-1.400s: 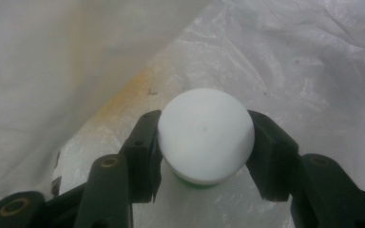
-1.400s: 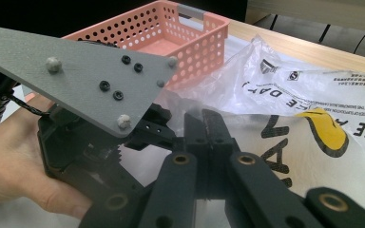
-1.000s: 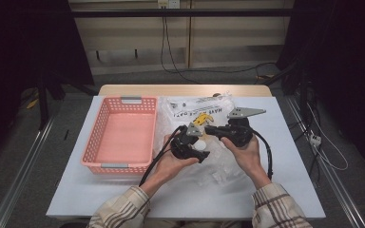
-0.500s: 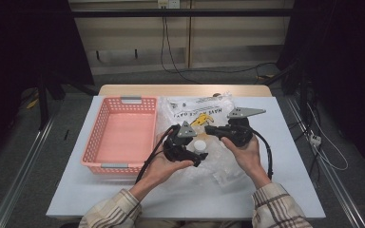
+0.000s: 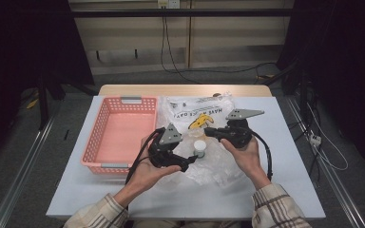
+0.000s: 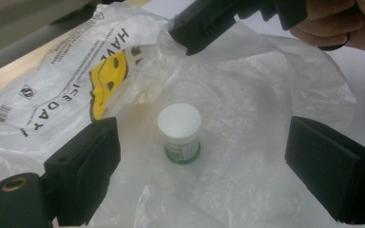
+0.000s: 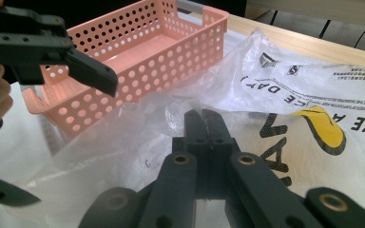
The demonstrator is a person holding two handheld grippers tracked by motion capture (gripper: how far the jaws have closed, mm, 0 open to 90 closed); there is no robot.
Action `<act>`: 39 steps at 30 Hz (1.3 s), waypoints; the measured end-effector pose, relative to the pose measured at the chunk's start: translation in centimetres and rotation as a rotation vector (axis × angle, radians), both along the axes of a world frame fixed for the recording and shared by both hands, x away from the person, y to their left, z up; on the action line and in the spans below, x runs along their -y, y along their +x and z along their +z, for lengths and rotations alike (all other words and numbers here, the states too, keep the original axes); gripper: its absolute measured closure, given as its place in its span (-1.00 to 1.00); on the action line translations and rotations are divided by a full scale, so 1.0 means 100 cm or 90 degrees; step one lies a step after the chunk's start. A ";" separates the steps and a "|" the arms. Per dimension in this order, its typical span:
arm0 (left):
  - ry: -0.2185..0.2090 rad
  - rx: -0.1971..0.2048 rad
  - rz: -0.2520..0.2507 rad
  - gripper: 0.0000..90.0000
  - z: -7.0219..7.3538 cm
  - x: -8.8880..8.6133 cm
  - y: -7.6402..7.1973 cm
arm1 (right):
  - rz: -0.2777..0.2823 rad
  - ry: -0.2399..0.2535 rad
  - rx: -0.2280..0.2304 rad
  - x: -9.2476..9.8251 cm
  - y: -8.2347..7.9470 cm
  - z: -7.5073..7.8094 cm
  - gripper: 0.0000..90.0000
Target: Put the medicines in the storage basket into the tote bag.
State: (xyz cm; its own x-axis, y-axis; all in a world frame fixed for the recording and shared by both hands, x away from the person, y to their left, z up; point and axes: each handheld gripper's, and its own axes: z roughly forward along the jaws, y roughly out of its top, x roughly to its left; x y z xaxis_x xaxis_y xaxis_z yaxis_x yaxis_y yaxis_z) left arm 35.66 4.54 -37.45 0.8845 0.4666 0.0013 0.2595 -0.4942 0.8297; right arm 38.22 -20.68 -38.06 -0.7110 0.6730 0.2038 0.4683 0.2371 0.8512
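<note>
A small bottle (image 5: 199,147) (image 6: 179,131) with a white cap and a green base stands upright inside a clear plastic bag (image 5: 204,114) (image 6: 52,90) (image 7: 304,90) with a yellow print. My left gripper (image 5: 188,153) (image 6: 209,167) is open. Its jaws have just been opening, and the bottle stands free a little ahead of them, untouched. My right gripper (image 5: 210,131) (image 7: 203,121) is shut on a fold of the bag's upper layer and holds it lifted above the bottle; it also appears in the left gripper view as the right gripper (image 6: 183,38).
A pink perforated basket (image 5: 121,101) (image 7: 138,57) sits left of the bag, with nothing in it. All of this lies on a white table (image 5: 285,156). The table's far wooden edge (image 5: 185,90) lies behind the bag. Cables trail from both grippers.
My left gripper has opened and drawn back to the left and up, away from the bottle. The bottle stays standing in the bag. The right gripper has kept still.
</note>
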 end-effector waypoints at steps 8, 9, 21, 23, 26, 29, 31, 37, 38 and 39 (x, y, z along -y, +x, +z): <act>0.007 -0.006 0.006 -0.71 -0.007 -0.021 -0.009 | 0.012 -0.020 -0.003 -0.002 -0.004 -0.003 1.00; 0.007 -0.005 0.008 -0.71 -0.008 -0.022 -0.010 | 0.012 -0.021 -0.003 -0.002 -0.005 -0.003 1.00; 0.007 0.002 0.018 -0.71 -0.006 -0.043 -0.018 | 0.024 -0.048 -0.016 0.000 -0.013 -0.010 1.00; 0.007 -0.002 0.020 -0.71 -0.007 -0.044 -0.018 | 0.022 -0.047 -0.020 0.001 -0.013 -0.011 1.00; 0.006 -0.008 0.023 -0.71 -0.009 -0.047 -0.017 | 0.023 -0.046 -0.026 0.003 -0.014 -0.013 1.00; 0.005 -0.009 0.026 -0.71 -0.011 -0.049 -0.018 | 0.022 -0.038 -0.034 0.003 -0.014 -0.014 0.96; 0.010 -0.006 0.027 -0.71 -0.012 -0.050 -0.018 | 0.016 -0.039 -0.036 0.003 -0.014 -0.015 0.80; 0.012 0.001 0.028 -0.72 -0.012 -0.056 -0.024 | -0.003 -0.043 -0.013 0.006 -0.023 -0.009 0.54; 0.003 0.001 0.030 -0.72 -0.012 -0.057 -0.026 | -0.007 -0.035 -0.002 0.009 -0.028 -0.005 0.36; 0.012 0.003 0.029 -0.72 -0.010 -0.059 -0.027 | -0.012 -0.035 0.003 0.011 -0.031 -0.004 0.29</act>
State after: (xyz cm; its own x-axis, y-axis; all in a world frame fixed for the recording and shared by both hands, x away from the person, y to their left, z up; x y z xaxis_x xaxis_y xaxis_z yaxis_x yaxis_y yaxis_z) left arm 32.94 10.43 -38.50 0.8620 0.5068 0.0148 0.2780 -0.4970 0.8220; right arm 35.09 -21.78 -38.42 -0.6990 0.6965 0.1620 0.4687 0.2752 0.8394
